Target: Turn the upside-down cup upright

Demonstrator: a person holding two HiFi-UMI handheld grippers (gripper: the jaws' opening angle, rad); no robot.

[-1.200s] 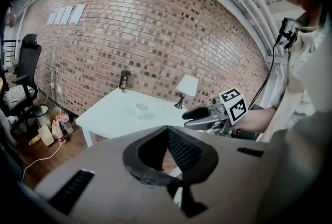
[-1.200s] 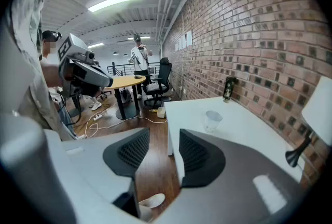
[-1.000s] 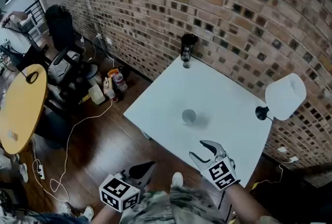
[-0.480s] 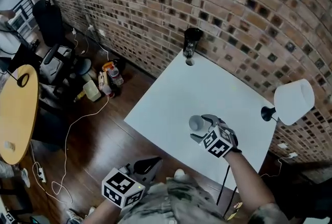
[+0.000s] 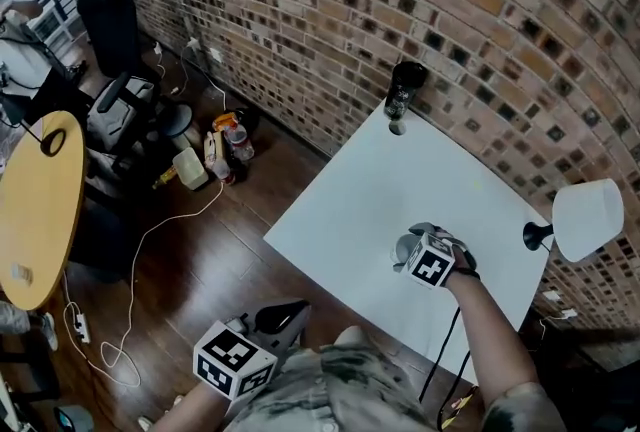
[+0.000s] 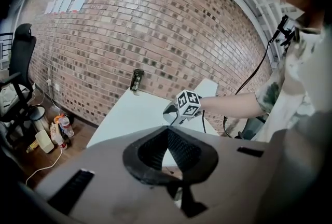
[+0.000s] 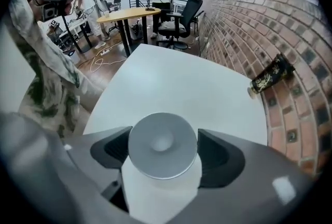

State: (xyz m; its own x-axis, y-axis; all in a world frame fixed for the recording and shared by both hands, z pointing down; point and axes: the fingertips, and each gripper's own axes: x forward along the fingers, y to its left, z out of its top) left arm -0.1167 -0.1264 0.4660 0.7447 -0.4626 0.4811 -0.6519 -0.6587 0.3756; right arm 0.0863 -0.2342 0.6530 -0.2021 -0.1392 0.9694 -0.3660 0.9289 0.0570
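A grey cup point(image 5: 405, 247) stands upside down on the white table point(image 5: 350, 190), its flat base point(image 7: 162, 142) facing up. My right gripper point(image 5: 416, 240) points steeply down over it. Its jaws are opening, one on each side of the cup, and the pads do not press on it point(image 7: 162, 154). My left gripper point(image 5: 288, 313) hangs low off the table's near edge, with its dark jaws together and nothing between them point(image 6: 168, 132). From the left gripper view the right gripper's marker cube point(image 6: 188, 103) shows above the tabletop.
A black can point(image 5: 403, 88) stands at the table's far corner by the brick wall. A white lamp point(image 5: 587, 218) on a black base sits at the right edge. Bottles, bags, cables, an office chair point(image 5: 112, 30) and a yellow round table point(image 5: 40, 210) fill the floor to the left.
My right gripper came from the table's near edge to the cup, tipped downward, and its jaws spread around it. The left gripper stayed low by the near edge.
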